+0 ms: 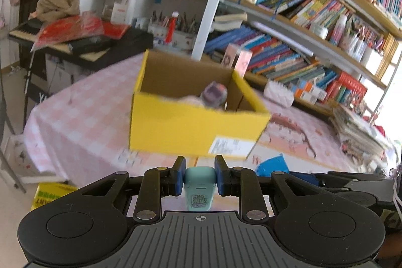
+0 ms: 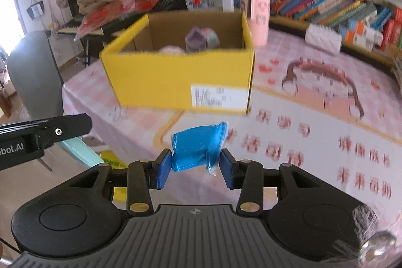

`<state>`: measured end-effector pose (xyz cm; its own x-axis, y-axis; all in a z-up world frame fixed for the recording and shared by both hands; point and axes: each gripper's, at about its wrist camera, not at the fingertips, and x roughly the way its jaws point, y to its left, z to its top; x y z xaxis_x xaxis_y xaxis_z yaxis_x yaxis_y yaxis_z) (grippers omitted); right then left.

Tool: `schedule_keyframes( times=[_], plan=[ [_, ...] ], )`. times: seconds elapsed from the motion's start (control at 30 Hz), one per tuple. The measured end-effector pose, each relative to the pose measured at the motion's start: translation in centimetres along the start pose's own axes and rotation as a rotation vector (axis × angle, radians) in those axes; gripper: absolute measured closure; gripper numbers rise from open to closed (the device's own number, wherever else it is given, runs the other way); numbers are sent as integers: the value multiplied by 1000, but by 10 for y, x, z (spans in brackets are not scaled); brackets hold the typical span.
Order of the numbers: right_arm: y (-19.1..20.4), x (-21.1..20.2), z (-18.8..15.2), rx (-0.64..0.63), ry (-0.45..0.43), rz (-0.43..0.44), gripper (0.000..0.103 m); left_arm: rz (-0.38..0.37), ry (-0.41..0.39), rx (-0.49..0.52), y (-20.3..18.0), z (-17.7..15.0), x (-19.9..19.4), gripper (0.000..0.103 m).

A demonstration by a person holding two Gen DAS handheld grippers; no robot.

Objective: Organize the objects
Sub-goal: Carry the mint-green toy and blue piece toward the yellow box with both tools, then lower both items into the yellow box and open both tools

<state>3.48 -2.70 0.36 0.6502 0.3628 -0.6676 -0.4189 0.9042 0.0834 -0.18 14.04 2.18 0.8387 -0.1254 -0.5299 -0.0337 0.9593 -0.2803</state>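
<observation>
box [image 2: 176, 82]: yellow outside, brown inside
tablecloth [image 2: 314, 132]: pink-and-white check, red characters
packet [image 2: 198, 148]: bright blue
held item [image 1: 199, 189]: pale teal
finger pads [image 2: 163, 167]: blue

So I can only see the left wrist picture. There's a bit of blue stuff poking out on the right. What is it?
Observer: A squashy blue packet, clamped in the right gripper.
Operator: Is there a label on the yellow box?
Observer: Yes, and the right wrist view shows the whole white label low on the front of the yellow box.
Operator: What's that pink thing behind the box?
Observer: A tall pink carton with little cartoon faces on its side, standing by the box's back right corner.
</observation>
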Motion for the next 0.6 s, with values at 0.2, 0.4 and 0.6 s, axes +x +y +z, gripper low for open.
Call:
schedule_keyframes(
  times=[0.2,0.4,0.6],
  plan=[
    [-10,9,48,-12,-105,27,64,12,-84,4,-9,39,18,80],
    [-19,30,90,-51,-169,53,64,53,-114,-10,-11,68,48,80],
    [-31,62,114,-107,-177,78,64,102,-103,-6,-17,81,85,80]
  ],
)
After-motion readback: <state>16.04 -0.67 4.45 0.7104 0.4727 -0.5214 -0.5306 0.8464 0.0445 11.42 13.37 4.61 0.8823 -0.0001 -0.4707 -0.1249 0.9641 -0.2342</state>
